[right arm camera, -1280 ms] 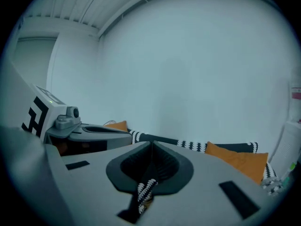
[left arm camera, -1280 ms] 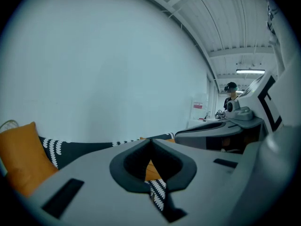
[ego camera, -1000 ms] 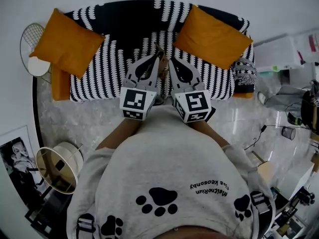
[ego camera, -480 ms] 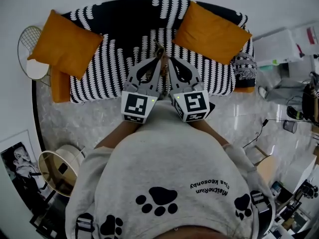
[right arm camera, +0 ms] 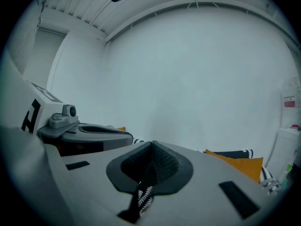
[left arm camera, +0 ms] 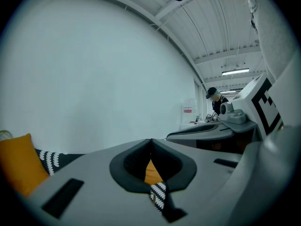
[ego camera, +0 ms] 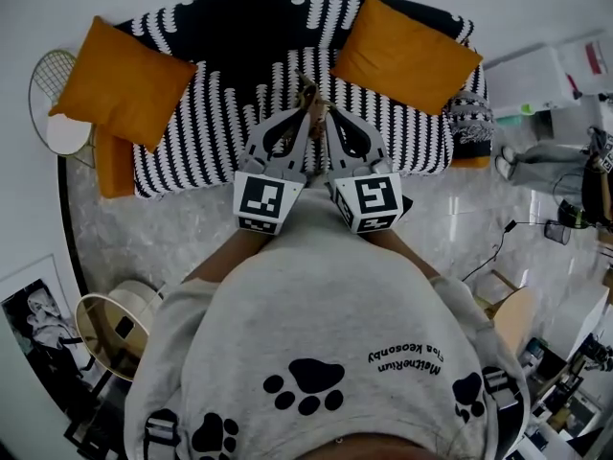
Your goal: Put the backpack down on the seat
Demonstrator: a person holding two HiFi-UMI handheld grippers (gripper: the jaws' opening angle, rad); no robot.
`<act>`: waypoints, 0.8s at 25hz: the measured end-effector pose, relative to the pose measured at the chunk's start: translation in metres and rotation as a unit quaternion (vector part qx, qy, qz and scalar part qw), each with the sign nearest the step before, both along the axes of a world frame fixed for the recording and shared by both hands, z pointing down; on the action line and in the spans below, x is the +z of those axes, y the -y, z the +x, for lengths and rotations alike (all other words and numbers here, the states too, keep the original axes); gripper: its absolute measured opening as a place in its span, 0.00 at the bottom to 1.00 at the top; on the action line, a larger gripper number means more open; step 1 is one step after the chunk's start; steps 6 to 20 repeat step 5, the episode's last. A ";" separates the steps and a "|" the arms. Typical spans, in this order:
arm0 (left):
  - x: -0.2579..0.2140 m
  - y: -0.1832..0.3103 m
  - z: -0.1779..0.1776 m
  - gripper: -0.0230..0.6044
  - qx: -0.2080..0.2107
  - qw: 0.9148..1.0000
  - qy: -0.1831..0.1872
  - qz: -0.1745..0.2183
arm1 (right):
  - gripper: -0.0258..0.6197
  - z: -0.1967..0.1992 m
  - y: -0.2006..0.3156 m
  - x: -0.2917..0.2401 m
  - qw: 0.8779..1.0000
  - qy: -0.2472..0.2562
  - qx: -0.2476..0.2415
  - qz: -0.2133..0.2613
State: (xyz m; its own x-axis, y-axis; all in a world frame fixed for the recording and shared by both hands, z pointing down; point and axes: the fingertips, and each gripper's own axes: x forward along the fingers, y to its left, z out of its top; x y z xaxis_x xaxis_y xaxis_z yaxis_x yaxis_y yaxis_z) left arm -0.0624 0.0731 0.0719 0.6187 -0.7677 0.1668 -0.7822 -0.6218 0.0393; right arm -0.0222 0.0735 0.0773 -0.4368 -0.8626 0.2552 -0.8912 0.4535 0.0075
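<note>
The seat is a black-and-white striped sofa [ego camera: 206, 137] with a dark backrest. My left gripper [ego camera: 308, 113] and right gripper [ego camera: 327, 116] hang side by side over the seat's middle, tips nearly touching. Both are shut. A thin tan strap-like piece [ego camera: 307, 94] shows just past the two tips; I cannot tell whether either gripper holds it. No backpack body is visible. In the left gripper view the left gripper [left arm camera: 150, 142] has its pads together, with orange and striped fabric below. The right gripper [right arm camera: 152, 145] looks the same in its own view.
Two orange cushions [ego camera: 123, 80] [ego camera: 407, 51] lean on the sofa's left and right ends. A round side table [ego camera: 59, 103] stands at the left, a white lampshade [ego camera: 110, 319] near my left foot. Cables and boxes [ego camera: 536, 84] crowd the right, on marble floor [ego camera: 144, 233].
Both grippers have edged a little farther out over the sofa seat, still side by side and shut. The sofa sits slightly higher in the head view.
</note>
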 end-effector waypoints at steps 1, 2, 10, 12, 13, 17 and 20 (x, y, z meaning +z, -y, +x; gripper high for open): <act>0.001 -0.001 0.000 0.07 0.002 1.000 0.001 0.000 | 0.09 0.000 -0.002 0.001 1.000 0.000 0.002 -0.001; 0.002 -0.003 0.000 0.07 0.003 1.000 0.002 -0.001 | 0.09 0.001 -0.004 0.002 1.000 0.001 0.005 -0.003; 0.006 -0.006 0.000 0.07 0.005 1.000 0.002 -0.005 | 0.09 0.003 -0.010 0.006 1.000 0.002 0.011 -0.007; 0.006 -0.006 0.000 0.07 0.005 1.000 0.002 -0.005 | 0.09 0.003 -0.010 0.006 1.000 0.002 0.011 -0.007; 0.006 -0.006 0.000 0.07 0.005 1.000 0.002 -0.005 | 0.09 0.003 -0.010 0.006 1.000 0.002 0.011 -0.007; 0.006 -0.006 0.000 0.07 0.005 1.000 0.002 -0.005 | 0.09 0.003 -0.010 0.006 1.000 0.002 0.011 -0.007; 0.006 -0.006 0.000 0.07 0.005 1.000 0.002 -0.005 | 0.09 0.003 -0.010 0.006 1.000 0.002 0.011 -0.007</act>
